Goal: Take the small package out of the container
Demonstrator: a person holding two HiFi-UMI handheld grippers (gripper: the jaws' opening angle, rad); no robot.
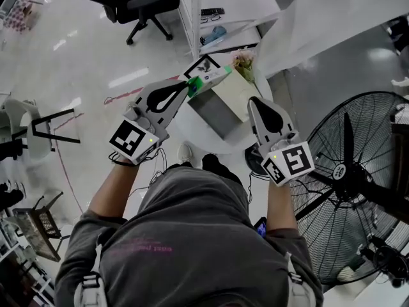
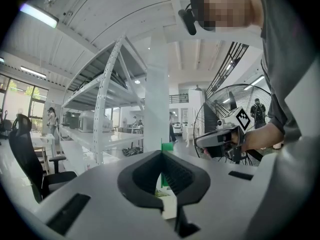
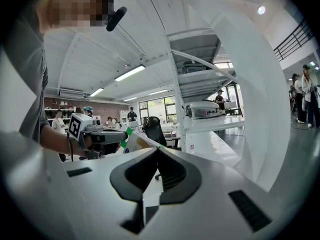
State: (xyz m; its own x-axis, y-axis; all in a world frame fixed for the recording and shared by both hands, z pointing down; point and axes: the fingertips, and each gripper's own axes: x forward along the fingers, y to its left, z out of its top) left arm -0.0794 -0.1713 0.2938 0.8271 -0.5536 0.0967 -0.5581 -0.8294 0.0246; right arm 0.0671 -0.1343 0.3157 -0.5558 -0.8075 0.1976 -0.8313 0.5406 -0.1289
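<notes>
Over the container's far corner, that's where the small package is now, pinched flat in the left tongs and looking clear of the rim. Right tongs are pressed together on nothing, hovering by the near wall. Best play, I'd say: squeeze firmly — that thin, glossy green-and-white sachet looks slippery — and carry it wide of the boxy, stiff-walled container, grey inside, on the white counter.
</notes>
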